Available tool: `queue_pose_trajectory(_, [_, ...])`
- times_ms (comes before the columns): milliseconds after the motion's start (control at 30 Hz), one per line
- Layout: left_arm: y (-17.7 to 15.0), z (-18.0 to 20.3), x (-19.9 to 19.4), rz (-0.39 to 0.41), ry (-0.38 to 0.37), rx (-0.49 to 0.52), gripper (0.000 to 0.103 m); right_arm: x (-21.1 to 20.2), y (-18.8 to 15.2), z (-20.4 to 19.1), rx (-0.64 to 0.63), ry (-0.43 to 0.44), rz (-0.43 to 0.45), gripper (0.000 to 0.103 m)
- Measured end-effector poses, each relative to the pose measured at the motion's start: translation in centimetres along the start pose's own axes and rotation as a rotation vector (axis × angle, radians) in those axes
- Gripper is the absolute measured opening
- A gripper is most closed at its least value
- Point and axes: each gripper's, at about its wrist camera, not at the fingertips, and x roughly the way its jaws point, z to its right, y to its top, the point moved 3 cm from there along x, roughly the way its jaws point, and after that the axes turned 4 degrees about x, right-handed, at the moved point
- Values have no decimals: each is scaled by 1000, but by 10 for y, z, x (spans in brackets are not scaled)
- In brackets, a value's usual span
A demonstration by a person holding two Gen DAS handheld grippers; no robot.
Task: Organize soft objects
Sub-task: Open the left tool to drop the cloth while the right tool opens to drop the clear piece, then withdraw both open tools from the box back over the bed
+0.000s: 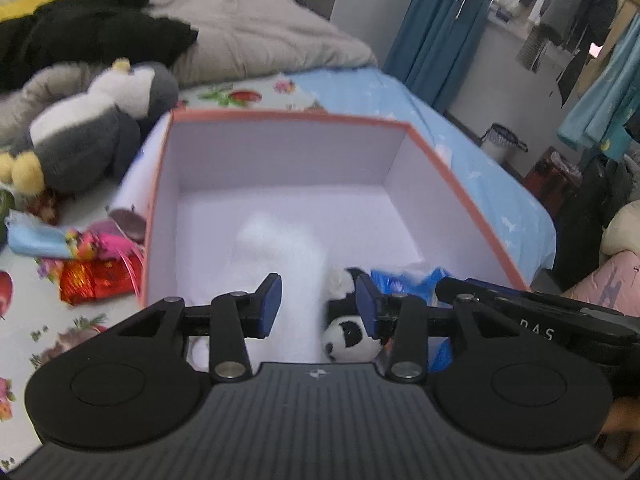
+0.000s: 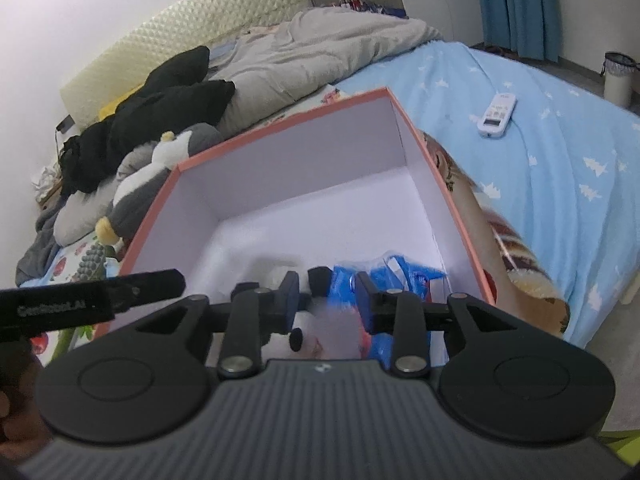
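Note:
A box with an orange rim (image 1: 280,117) and white inside stands open on the bed; it also shows in the right wrist view (image 2: 288,124). In its near part lie a panda plush (image 1: 352,336) and a blue plastic bag (image 1: 416,280). My left gripper (image 1: 318,306) is open above the box's near part, and a blurred white soft thing (image 1: 280,248) shows just past its fingers. My right gripper (image 2: 326,300) is open over the panda plush (image 2: 316,332) and the blue bag (image 2: 396,276). A grey and white penguin plush (image 1: 92,128) lies left of the box.
Small colourful items, among them a red foil packet (image 1: 96,280) and a pink item (image 1: 104,244), lie on the sheet left of the box. A grey duvet (image 2: 320,48) and black clothes (image 2: 160,104) lie behind. A white remote (image 2: 497,114) lies on the blue sheet to the right.

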Motion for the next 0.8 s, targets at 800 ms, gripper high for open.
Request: queue_pose_trajectory(800, [-19,-3,-200,278,2,3,47,-130,0,-94,-125,157,214,38])
